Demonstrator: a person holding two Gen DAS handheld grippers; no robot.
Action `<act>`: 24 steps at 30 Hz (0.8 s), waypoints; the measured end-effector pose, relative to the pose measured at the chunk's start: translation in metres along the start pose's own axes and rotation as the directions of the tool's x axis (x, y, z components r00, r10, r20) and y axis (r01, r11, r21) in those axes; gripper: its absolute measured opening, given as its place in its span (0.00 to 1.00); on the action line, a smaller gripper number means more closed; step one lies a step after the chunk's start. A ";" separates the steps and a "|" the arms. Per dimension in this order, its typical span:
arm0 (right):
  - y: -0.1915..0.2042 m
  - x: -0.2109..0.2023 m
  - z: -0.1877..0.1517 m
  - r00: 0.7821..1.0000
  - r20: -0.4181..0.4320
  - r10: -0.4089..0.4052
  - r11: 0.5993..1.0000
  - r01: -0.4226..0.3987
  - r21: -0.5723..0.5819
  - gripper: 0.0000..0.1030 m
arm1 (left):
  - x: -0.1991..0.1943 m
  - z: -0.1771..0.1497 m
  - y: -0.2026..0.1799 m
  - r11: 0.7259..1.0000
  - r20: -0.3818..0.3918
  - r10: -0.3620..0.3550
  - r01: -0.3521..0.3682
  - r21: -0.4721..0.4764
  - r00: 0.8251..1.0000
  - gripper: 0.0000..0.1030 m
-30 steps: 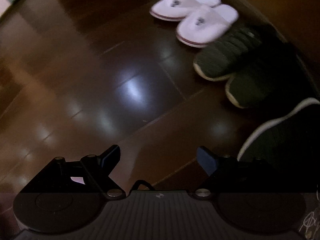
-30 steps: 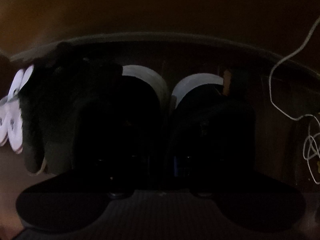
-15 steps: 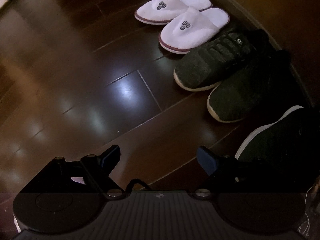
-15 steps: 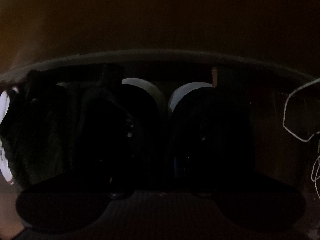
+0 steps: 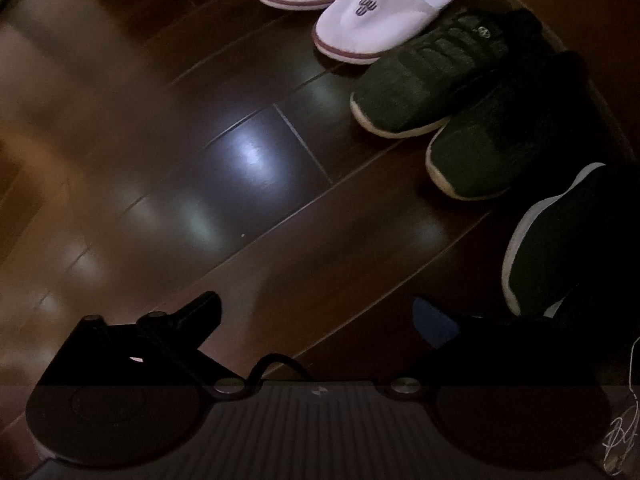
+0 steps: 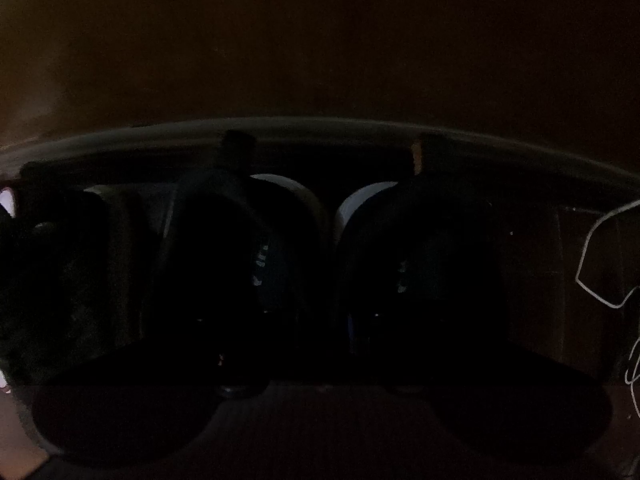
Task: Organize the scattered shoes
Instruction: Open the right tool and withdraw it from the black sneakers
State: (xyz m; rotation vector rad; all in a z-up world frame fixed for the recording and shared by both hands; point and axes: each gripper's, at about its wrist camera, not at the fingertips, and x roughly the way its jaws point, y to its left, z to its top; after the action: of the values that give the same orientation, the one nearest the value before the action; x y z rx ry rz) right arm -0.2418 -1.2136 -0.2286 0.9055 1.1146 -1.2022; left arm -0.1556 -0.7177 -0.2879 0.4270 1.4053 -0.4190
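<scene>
Shoes: lined up along the far-right baseboard, toes pointing out over the wooden floor (image 5: pixel 248 152).
White slippers (image 5: pixel 376 12): farthest pair, side by side, touching.
Dark knit sneakers (image 5: pixel 448 80): next pair toward the near side, just beside the slippers, long axes parallel.
Black white-soled sneakers (image 6: pixel 288 256): nearest pair; one toe shows at the right edge of the left wrist view, both sit side by side straight ahead in the right wrist view, heels toward the wall.
Left gripper (image 5: pixel 316 312): fingers wide apart, nothing between them, hovering over bare floor; the row lies to its right and beyond.
Right gripper (image 6: pixel 320 360): too dark to tell whether apart or together; fingertips lost against the black sneakers.
Key relation: black pair is dead ahead of the right gripper, long axis in line with its fingers; right hand is clearly nearer.
Status (judgement): all visible pairs look matched and aligned, so task seems near done.
Clutter: white cable (image 6: pixel 600 264) on the floor right of the black pair; snag risk.
</scene>
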 end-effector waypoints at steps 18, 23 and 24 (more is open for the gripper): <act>0.083 -0.091 -0.019 0.973 0.200 0.114 0.953 -0.051 -0.298 0.73 | -0.024 0.003 0.069 0.991 -0.014 0.008 -0.010 -0.130 1.000 1.00; 0.148 -0.176 -0.079 0.923 0.124 0.365 0.835 -0.266 -0.482 0.80 | -0.060 0.002 0.109 0.973 0.028 0.002 0.004 -0.232 1.000 1.00; 0.153 -0.182 -0.081 0.918 0.116 0.379 0.825 -0.279 -0.492 0.82 | -0.069 0.000 0.120 0.966 0.036 0.003 0.006 -0.258 0.999 1.00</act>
State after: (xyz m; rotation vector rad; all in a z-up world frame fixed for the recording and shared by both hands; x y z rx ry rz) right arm -0.1059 -1.0675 -0.0767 0.5505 0.9655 -0.6747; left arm -0.1009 -0.6130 -0.2151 0.2044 1.4028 -0.2387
